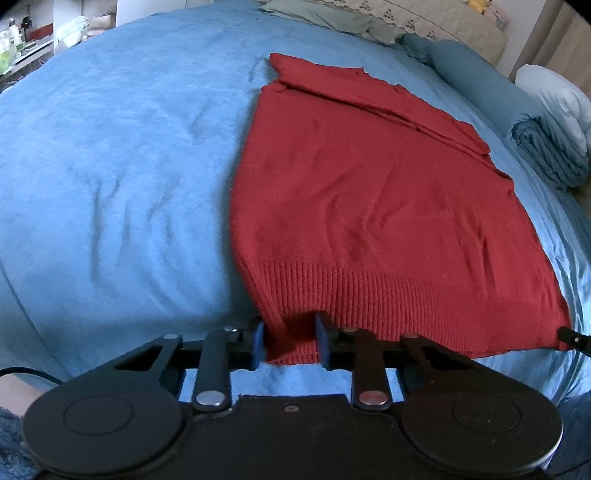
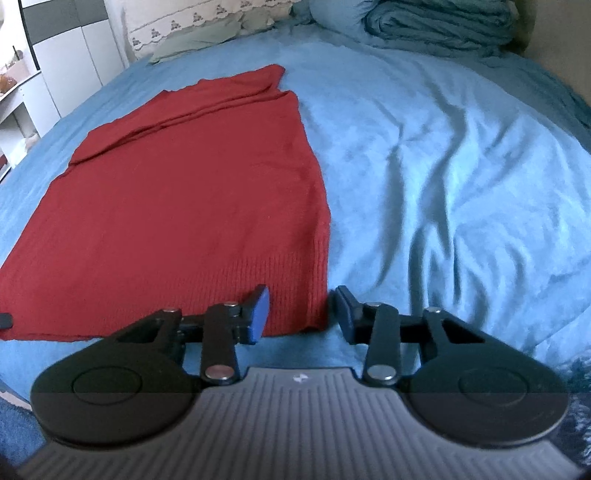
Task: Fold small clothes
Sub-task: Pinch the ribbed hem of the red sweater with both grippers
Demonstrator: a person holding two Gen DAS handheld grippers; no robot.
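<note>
Bed [image 1: 110, 155] w/ blue cover takes up nearly the whole scene; fabric is wrinkled, esp. on the side away from the garment. Red knit sweater [image 1: 369, 192] lies flat on it, ribbed hem at the near edge of the bed, top end w/ folded-over layers pointing toward the head end.

Left gripper [image 1: 290, 338]: jaws part open, blue pads either side of the hem's left corner. Knit sits bunched between them; cloth fills the gap but pads don't look clamped on it. Can't tell for sure if it's pinched, view is too low there.

Right gripper [image 2: 301, 312]: jaws wide open, straddling the hem's right corner. Left pad is over the ribbing, right pad over bare blue cover just beside the sweater edge. Holding nothing.

In the left wrist view the tip of the right gripper shows at the hem's far corner, touching the cloth edge.

Room: head end has a grey-green pillow [image 2: 199, 40] and a pale patterned cover [image 1: 424, 22] behind it. Rolled/folded teal blanket [image 2: 436, 26] at the far right corner of the bed, w/ a white pillow [image 1: 554, 96] just beside it. Left side of the bed: white cabinet/shelf unit [image 2: 66, 51], some bottles and clutter [image 1: 14, 40] on a shelf, too small/blurred to ID. Dark blue fuzzy fabric [image 1: 11, 443] at the near bottom edge, below the bed.
</note>
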